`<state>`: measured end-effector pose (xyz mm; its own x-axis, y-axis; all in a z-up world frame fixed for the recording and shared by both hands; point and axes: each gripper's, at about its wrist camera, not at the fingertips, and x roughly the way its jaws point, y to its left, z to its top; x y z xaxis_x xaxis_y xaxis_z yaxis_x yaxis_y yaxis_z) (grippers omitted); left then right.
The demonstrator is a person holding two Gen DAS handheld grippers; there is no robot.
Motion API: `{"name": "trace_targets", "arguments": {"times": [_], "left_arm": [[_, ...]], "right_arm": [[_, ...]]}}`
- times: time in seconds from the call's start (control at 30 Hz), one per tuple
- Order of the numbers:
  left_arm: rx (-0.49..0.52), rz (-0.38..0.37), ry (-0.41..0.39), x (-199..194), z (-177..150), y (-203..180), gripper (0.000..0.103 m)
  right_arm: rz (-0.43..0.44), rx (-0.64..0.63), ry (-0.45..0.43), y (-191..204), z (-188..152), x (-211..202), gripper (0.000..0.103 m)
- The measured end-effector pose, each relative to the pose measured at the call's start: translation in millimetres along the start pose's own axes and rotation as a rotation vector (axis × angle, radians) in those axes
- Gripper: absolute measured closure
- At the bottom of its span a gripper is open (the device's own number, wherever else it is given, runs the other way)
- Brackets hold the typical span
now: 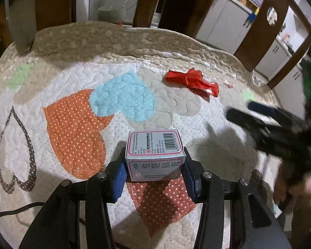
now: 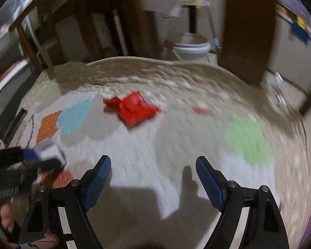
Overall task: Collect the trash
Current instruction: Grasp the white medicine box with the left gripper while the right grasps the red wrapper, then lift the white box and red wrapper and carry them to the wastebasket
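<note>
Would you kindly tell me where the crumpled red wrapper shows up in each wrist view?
Left wrist: red wrapper lies upper right of centre on the quilt, beyond the held box.
Right wrist: red wrapper lies just left of centre, blurred, ahead of the open fingers.
Shared landmark: the blue heart patch, left of it.

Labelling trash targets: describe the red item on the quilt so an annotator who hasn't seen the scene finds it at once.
On the quilt with patchwork hearts, look beyond the blue heart, toward the beige border. The crumpled red wrapper lies there loose, clear of both grippers. It is shiny, creased plastic, unlike the flat stitched patches and the small box.
</note>
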<state>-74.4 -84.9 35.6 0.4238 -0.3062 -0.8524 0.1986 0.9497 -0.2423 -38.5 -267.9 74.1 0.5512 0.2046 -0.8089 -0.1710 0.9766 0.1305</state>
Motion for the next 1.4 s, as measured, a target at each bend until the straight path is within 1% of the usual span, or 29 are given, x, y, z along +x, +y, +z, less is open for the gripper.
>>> {"name": "trace_targets", "arguments": {"times": [0.1, 0.23, 0.37, 0.43, 0.47, 0.5, 0.57, 0.63, 0.77, 0.87, 1.03, 1.1, 1.17, 1.3, 1.33, 1.4], "left_arm": [[-0.025, -0.023, -0.002, -1, -1, 7, 0.056], [-0.019, -0.036, -0.019, -4, -3, 8, 0.056], [-0.033, -0.059, -0.024, -7, -5, 12, 0.056], [-0.034, -0.065, -0.027, -8, -5, 13, 0.056], [-0.034, -0.065, -0.028, -9, -6, 13, 0.056], [-0.034, -0.065, -0.030, -9, -6, 13, 0.056], [-0.036, -0.061, -0.031, -9, -7, 12, 0.056], [-0.033, -0.055, -0.029, -9, -7, 11, 0.057], [-0.040, -0.057, -0.024, -16, -10, 8, 0.057], [-0.054, -0.078, -0.015, -20, -13, 7, 0.057], [-0.036, -0.111, -0.010, -29, -18, -9, 0.057], [-0.010, -0.133, -0.001, -31, -20, -21, 0.057], [0.032, -0.139, 0.004, -31, -23, -35, 0.057], [0.127, -0.135, 0.025, -21, -27, -66, 0.057], [0.145, -0.130, 0.028, -18, -28, -71, 0.057], [0.179, -0.095, 0.036, -8, -28, -81, 0.057]], "right_arm": [[-0.011, -0.065, 0.023, 13, 30, 24, 0.016], [-0.012, -0.103, 0.062, 23, 57, 53, 0.015], [-0.030, -0.115, 0.108, 28, 69, 84, 0.015], [-0.030, -0.108, 0.120, 31, 70, 92, 0.015], [-0.027, -0.096, 0.118, 32, 70, 93, 0.019], [-0.015, -0.080, 0.116, 30, 68, 90, 0.030], [0.006, -0.048, 0.120, 29, 68, 85, 0.044], [0.013, -0.027, 0.120, 27, 65, 79, 0.047], [0.022, 0.026, 0.096, 14, 46, 54, 0.049], [0.021, 0.076, 0.072, 1, 29, 25, 0.049], [-0.002, 0.163, 0.040, -26, -13, -27, 0.048], [-0.002, 0.213, 0.029, -37, -34, -46, 0.048], [-0.011, 0.256, 0.017, -46, -53, -61, 0.048], [-0.068, 0.316, -0.003, -58, -90, -82, 0.048], [-0.075, 0.326, -0.002, -60, -96, -85, 0.047], [-0.111, 0.343, -0.003, -67, -107, -90, 0.046]]}}
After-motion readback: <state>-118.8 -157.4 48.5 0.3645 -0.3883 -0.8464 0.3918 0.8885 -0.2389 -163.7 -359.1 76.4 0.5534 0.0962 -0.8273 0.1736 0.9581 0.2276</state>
